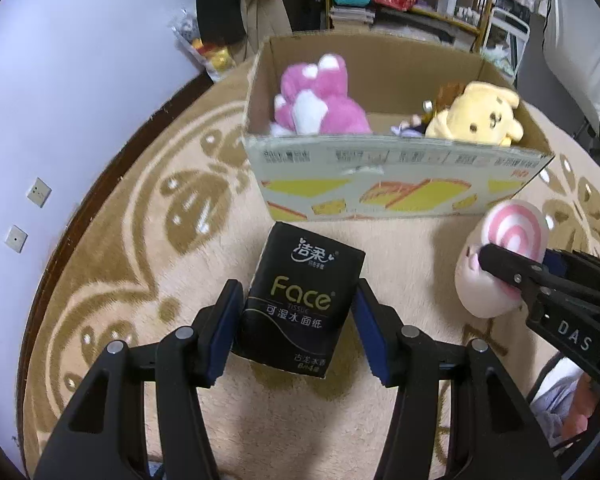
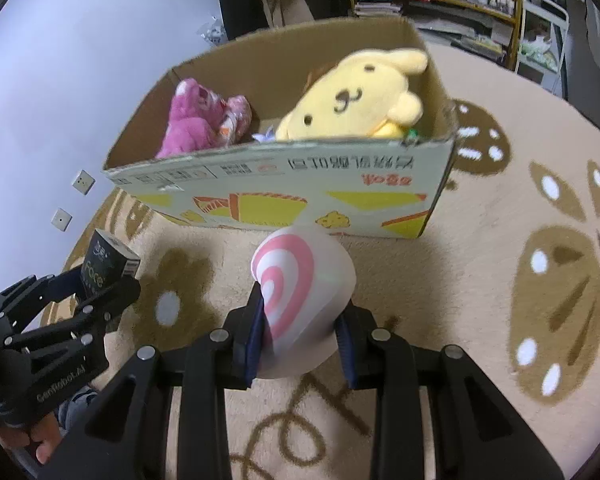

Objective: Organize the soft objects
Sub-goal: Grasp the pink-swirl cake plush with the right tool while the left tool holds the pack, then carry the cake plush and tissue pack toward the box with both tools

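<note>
Ahead, cardboard box point(image 1: 380, 184) holds plush toys point(image 1: 320, 100); left tongs point(image 1: 296, 328) clamp tissue pack point(image 1: 300, 300), right tongs point(image 2: 300, 340) swirl plush point(image 2: 300, 292).

glossy tissue pack point(image 1: 300, 304), fuzzy rug point(image 1: 148, 264), cardboard box point(image 1: 400, 184)

Right hand-held gripper point(image 2: 300, 340) clamped on pink-swirl plush roll point(image 2: 300, 292); cardboard box point(image 2: 284, 196) behind, containing yellow dog plush point(image 2: 352, 96) and pink plush point(image 2: 200, 120).

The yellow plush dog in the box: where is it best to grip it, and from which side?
Probably grip the yellow plush dog by its round head, coming from above through the open top of the cardboard box. The head stands higher than the near wall, and the walls block any side approach.
</note>
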A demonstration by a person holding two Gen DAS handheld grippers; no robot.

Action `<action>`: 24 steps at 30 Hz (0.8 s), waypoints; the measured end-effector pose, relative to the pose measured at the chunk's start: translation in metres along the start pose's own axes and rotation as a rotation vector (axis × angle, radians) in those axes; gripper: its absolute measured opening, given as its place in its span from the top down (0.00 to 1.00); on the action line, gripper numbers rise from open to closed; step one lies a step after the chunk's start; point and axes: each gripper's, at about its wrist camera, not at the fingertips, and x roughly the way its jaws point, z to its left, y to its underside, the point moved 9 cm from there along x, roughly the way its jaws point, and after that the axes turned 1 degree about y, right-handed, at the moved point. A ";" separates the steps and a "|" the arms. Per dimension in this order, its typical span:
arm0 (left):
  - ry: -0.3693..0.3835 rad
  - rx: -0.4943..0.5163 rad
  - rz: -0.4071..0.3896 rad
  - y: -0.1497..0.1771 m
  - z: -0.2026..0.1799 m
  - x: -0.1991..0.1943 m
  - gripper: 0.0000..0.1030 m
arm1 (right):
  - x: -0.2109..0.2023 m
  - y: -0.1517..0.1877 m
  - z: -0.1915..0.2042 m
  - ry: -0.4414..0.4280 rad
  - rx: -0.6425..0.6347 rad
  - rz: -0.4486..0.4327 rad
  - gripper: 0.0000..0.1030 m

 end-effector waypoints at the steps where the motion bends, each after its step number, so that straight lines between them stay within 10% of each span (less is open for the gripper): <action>1: -0.001 -0.001 -0.013 -0.002 0.002 -0.001 0.47 | -0.004 0.000 0.000 -0.001 -0.002 -0.007 0.68; 24: -0.010 0.003 -0.269 -0.060 0.016 -0.072 0.47 | -0.104 -0.052 0.003 0.017 -0.048 -0.274 0.67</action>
